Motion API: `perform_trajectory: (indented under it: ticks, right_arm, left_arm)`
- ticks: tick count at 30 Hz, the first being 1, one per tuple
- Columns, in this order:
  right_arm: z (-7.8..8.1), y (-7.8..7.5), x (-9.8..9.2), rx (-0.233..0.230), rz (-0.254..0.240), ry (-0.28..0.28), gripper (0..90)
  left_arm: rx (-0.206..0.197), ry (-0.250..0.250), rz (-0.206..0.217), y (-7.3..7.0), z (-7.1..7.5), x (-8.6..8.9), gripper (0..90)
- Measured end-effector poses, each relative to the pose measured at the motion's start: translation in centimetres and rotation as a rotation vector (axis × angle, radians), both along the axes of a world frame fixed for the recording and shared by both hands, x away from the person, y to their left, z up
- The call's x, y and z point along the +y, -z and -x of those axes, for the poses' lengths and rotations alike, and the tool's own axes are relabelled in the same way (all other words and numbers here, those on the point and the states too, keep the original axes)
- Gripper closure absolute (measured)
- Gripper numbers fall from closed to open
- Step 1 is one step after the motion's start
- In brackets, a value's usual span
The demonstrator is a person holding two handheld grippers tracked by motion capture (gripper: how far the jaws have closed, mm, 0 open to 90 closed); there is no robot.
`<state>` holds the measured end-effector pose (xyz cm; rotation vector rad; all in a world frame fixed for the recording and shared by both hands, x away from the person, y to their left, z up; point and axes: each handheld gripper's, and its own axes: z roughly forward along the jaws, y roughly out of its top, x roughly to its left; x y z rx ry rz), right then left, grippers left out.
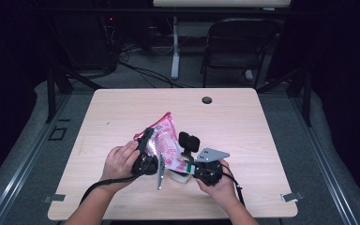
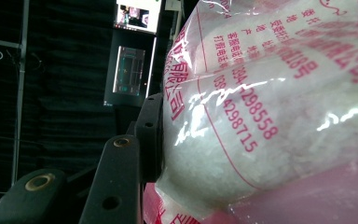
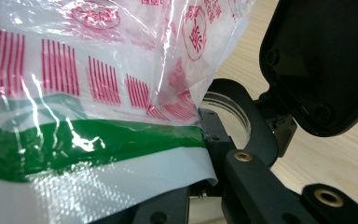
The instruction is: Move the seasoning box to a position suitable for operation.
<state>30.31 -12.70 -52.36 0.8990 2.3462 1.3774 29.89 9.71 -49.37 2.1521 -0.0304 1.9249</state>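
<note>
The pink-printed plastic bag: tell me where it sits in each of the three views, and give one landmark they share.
High view: the pink-printed plastic bag sits at table centre, held up between the left gripper and the right gripper.
Left gripper view: it covers the right side and centre, pressed against a black jaw.
Right gripper view: it covers the left and top, its green stripe low down.
Shared landmark: the bag's red printing.

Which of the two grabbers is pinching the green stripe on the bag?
The right gripper: its jaws clamp the bag at the green stripe. The left gripper holds the red-printed part.
</note>
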Motion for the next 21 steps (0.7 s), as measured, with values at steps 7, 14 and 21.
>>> perform_trajectory:
  ticks: [7,14,21]
  right_arm:
    - [0.03,0.02,-0.02,0.0,0.002,0.002,89.8]
    - [0.01,0.04,0.06,0.0,0.001,0.0,89.8]
    - [0.04,0.06,0.2,-0.001,0.004,-0.003,89.8]
  left_arm:
    - [0.001,-0.002,-0.006,0.02,0.01,-0.01,63.0]
    - [-0.008,0.002,-0.021,0.05,0.01,0.07,62.4]
    - [-0.018,0.001,-0.032,-0.1,0.11,0.08,62.3]
